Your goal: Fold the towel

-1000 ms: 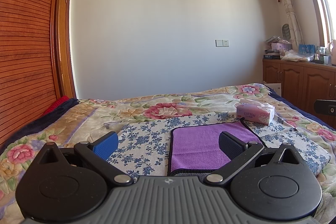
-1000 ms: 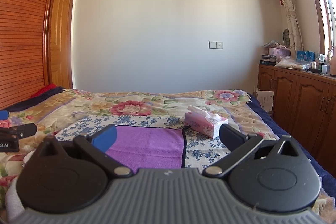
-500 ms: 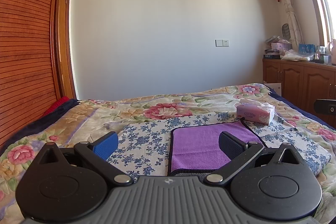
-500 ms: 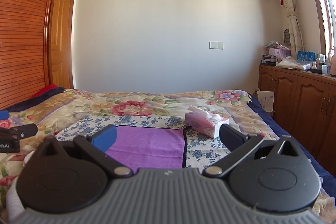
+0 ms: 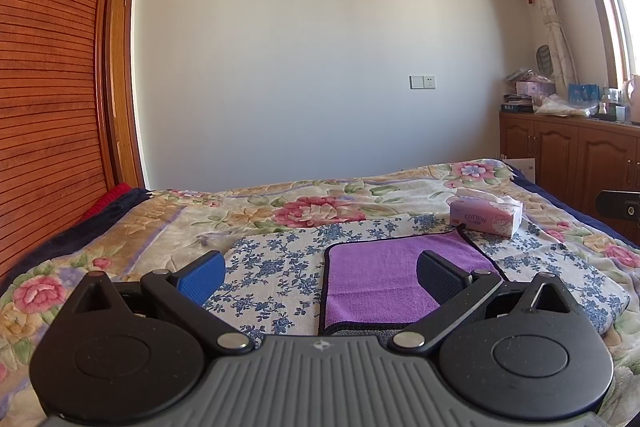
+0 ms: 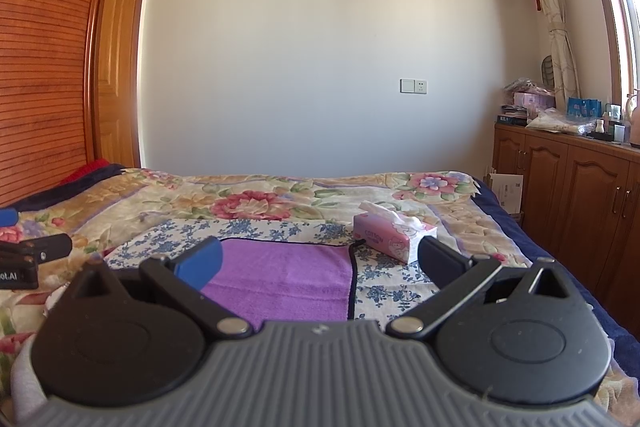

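My left tongs hang spread wide, nothing between the blue pad and the black pad. In the left wrist view the purple towel sits right of centre in the lower half of the frame, flat on the blue-flowered cloth on the bed; its near left corner lies just inside my black pad, so that corner looks like the left tongs' job.

Across to my right tongs: also spread apart and empty. Here the towel fills the lower centre, leaning left of the gap, its dark-trimmed right edge running up the frame. Its long side seems to run across the picture, though the tongs hide the near edge. The pink tissue box sits just beyond the far right corner, near but apart. I judge both tongs need to drop forward onto the 2 near corners.
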`<action>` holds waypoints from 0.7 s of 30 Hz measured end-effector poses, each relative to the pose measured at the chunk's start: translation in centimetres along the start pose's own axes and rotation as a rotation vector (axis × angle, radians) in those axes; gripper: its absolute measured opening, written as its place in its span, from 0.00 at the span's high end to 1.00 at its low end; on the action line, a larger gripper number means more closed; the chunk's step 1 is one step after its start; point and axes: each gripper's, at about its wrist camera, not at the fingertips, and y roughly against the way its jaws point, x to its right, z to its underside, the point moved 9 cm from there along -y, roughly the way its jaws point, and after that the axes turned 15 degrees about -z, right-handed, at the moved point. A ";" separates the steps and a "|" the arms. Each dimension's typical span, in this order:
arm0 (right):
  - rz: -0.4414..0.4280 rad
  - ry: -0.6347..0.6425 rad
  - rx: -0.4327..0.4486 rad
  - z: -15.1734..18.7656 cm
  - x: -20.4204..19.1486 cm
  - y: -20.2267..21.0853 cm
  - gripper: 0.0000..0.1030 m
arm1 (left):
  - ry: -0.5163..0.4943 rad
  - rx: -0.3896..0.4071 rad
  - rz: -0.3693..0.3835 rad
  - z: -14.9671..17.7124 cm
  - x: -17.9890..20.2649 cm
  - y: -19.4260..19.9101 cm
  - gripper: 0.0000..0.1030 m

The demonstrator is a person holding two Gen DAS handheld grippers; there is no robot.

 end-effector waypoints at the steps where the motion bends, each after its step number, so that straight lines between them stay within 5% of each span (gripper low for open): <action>1: 0.000 0.000 0.000 0.0 0.0 0.0 0.00 | 0.000 0.000 0.000 0.0 0.0 0.0 0.00; 21: -0.014 -0.019 -0.016 0.0 0.4 -0.7 0.00 | -0.035 -0.040 0.011 0.8 0.9 -0.7 0.00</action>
